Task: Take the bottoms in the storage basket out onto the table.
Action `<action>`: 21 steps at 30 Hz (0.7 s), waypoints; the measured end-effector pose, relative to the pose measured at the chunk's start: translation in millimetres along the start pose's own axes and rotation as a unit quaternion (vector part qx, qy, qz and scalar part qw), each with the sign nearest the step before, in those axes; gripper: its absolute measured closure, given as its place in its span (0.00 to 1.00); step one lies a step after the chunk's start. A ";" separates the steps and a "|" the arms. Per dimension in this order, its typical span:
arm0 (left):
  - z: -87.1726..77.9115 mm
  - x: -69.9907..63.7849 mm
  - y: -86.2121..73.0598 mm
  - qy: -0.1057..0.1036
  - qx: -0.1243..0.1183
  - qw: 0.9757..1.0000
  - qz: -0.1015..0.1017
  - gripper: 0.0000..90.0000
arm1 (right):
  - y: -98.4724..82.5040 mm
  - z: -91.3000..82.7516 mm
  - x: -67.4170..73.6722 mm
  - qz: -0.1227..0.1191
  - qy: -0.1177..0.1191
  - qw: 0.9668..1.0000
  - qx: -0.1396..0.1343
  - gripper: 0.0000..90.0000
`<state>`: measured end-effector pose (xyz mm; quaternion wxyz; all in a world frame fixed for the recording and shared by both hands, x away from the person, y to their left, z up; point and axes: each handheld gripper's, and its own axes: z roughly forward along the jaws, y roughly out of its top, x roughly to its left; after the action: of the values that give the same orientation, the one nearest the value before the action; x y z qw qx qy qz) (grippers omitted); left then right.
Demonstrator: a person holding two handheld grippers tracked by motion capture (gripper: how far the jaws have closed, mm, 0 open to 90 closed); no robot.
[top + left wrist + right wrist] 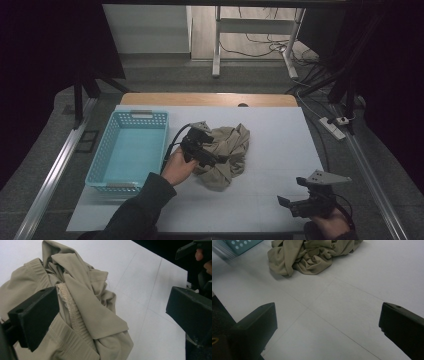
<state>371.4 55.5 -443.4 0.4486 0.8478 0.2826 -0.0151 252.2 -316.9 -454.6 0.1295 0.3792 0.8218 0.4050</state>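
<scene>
Crumpled beige cloth garment [87, 307], finely ribbed weave, matt, with a stitched elastic band along one edge. Smooth matt white table board [280, 145], faint seam lines across it. Perforated light-blue plastic basket [102, 150], slight sheen. Matt black plastic left gripper [112, 312], jaws dull and hard-edged.

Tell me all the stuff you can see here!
garment: one, beige, crumpled at the table's middle
basket: one, light blue plastic, holding nothing, left of the garment
table: one, white top
power strip: one, white, on the floor at right
left claw: one, black, open, jaws at the garment
right claw: one, black, open, over bare table near the front right
sleeve: one, dark, on the left arm
</scene>
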 end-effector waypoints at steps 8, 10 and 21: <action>-6.1 -4.1 -2.0 0.012 -0.006 1.000 0.004 0.00 | -0.1 -0.4 -0.2 0.001 -0.001 1.000 -0.001 0.02; -7.8 -4.6 -3.2 0.014 -0.007 1.000 0.003 0.00 | -0.2 -0.6 -0.1 0.001 -0.001 1.000 -0.002 0.02; -13.9 -6.4 -13.8 0.021 -0.013 1.000 -0.002 0.00 | -0.3 -1.0 -0.3 0.002 0.000 1.000 -0.005 0.02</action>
<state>356.1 69.3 -443.7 0.4531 0.8417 0.2937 0.0058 251.6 -317.8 -454.2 0.1307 0.3807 0.8189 0.4091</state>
